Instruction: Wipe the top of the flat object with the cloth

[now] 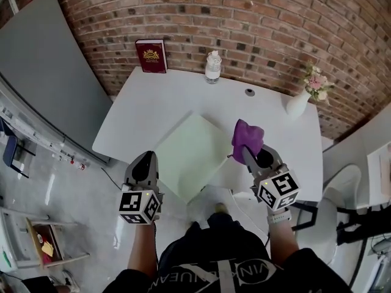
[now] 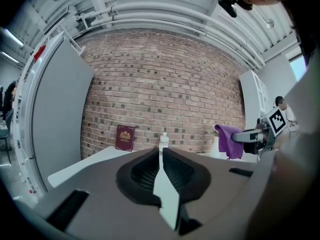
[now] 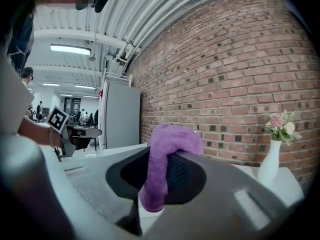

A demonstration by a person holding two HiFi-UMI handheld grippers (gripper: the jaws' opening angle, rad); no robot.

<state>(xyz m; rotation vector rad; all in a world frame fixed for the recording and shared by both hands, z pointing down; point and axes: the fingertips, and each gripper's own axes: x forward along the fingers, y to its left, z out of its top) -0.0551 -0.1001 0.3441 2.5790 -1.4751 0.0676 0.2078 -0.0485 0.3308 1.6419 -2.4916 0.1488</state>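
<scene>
R claw [image 1: 247, 153] is clamped on the purple cloth [image 1: 247, 135]. The cloth bunches up past its tips & hangs down btw the jaws. L claw [image 2: 161, 153] is clenched tight, jaws together, nothing in it. Both are held up above the table [image 1: 140, 102], near its front edge. The flat object, a pale green board [image 1: 186, 154], lies on the table btw the two claws & a bit ahead of them. Far ahead of the L claw, by the brick wall [image 1: 244, 17]: dark red book [image 1: 151, 56] standing up, clear bottle [image 1: 212, 66]. Ahead & right of the R claw: white vase [image 1: 297, 104] w/ pink flowers [image 1: 316, 81].
</scene>
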